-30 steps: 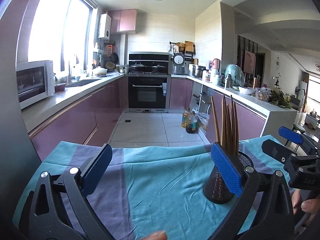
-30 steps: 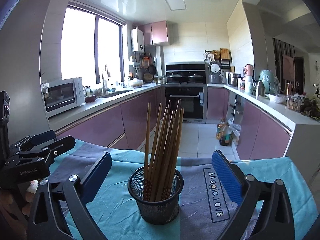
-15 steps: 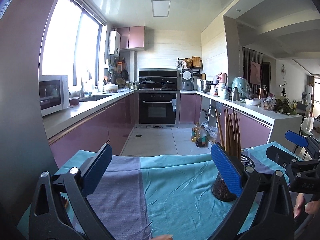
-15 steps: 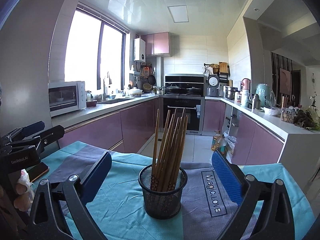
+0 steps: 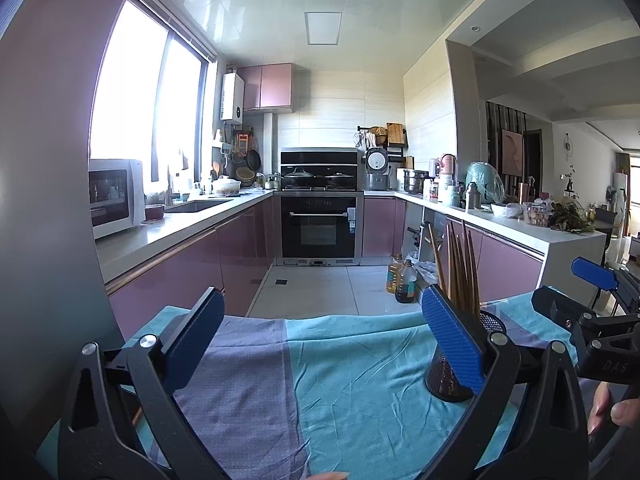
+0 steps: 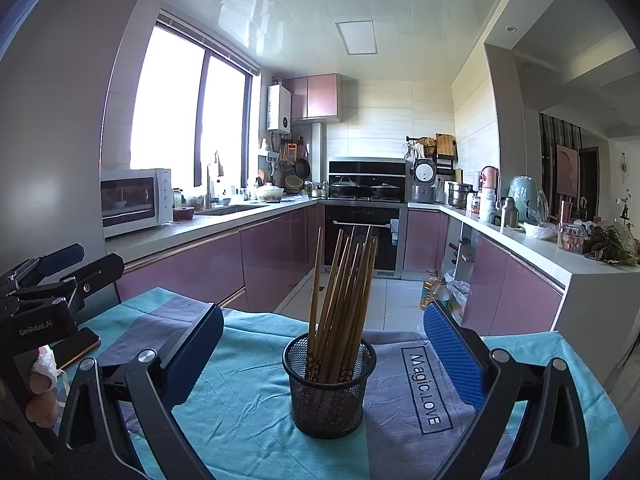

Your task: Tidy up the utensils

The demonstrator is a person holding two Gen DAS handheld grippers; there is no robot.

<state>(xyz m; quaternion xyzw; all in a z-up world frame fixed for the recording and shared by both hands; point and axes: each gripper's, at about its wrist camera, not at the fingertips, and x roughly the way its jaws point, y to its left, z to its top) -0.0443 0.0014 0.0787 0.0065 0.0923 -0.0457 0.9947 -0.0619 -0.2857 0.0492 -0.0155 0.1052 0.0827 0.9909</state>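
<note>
Both grippers' jaws gape wide, empty, near the chopstick holder (image 6: 329, 388).

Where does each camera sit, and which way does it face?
Left wrist: on the left gripper, facing the kitchen across the cloth; the holder is to its right.
Right wrist: on the right gripper, facing the holder of chopsticks.
Both show the holder, the cloth and the oven.

Bright window (image 6: 188, 112) glare (blown white), sharp centre, fisheye-bent edges.
</note>
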